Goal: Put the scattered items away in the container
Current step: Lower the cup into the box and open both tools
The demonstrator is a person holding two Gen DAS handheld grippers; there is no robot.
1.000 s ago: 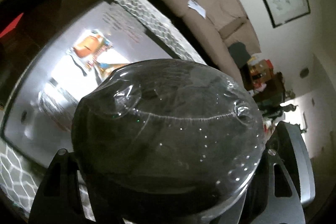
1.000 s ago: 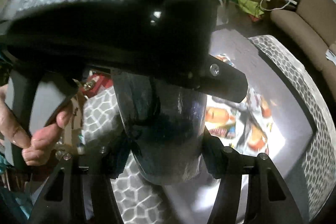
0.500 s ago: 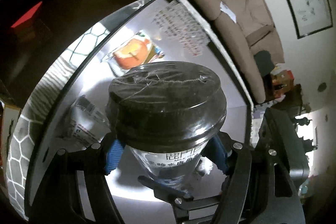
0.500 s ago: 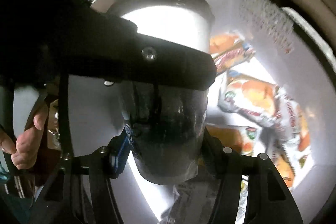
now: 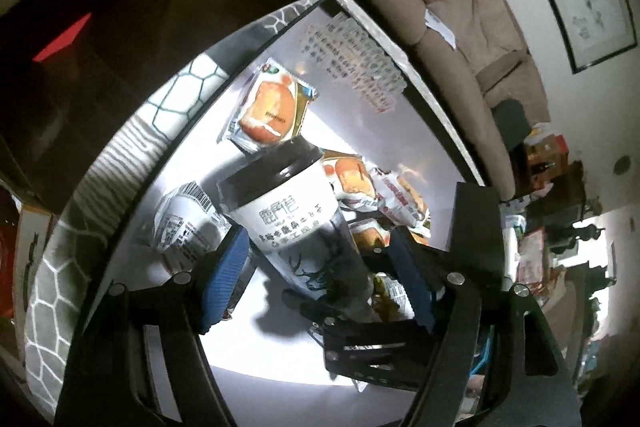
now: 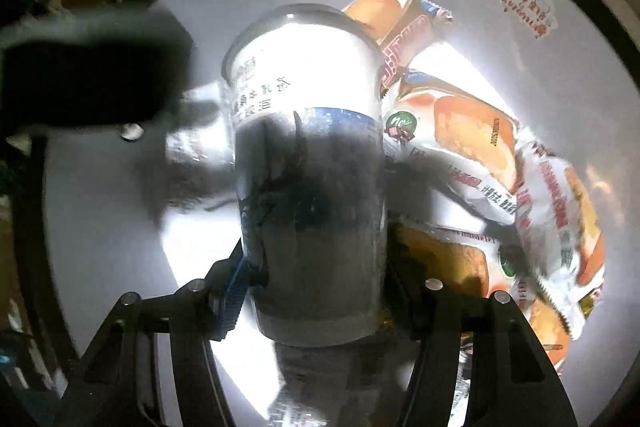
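A milk tea cup [image 5: 298, 223] with a black lid and a white and dark label sits low inside the white container [image 5: 280, 359]. My left gripper [image 5: 316, 279] has its blue pads spread wide on both sides of the cup, not touching it. My right gripper [image 6: 312, 287] is shut on the cup's [image 6: 308, 163] lower end and shows as a dark frame [image 5: 376, 351] in the left wrist view. Several bread snack packets [image 6: 472, 135] lie in the container beside the cup, and one [image 5: 272, 111] lies beyond it.
The container has a dark rim [image 5: 224, 55] and a printed label [image 5: 352, 67] on its far wall. It stands on a honeycomb-patterned cloth [image 5: 52, 287]. A beige sofa [image 5: 448, 11] is behind. Another wrapped cup [image 5: 184, 223] lies left of the cup.
The cup went down into the container among the packets. My left gripper opened off the cup and drew back, while my right gripper stayed shut on it.
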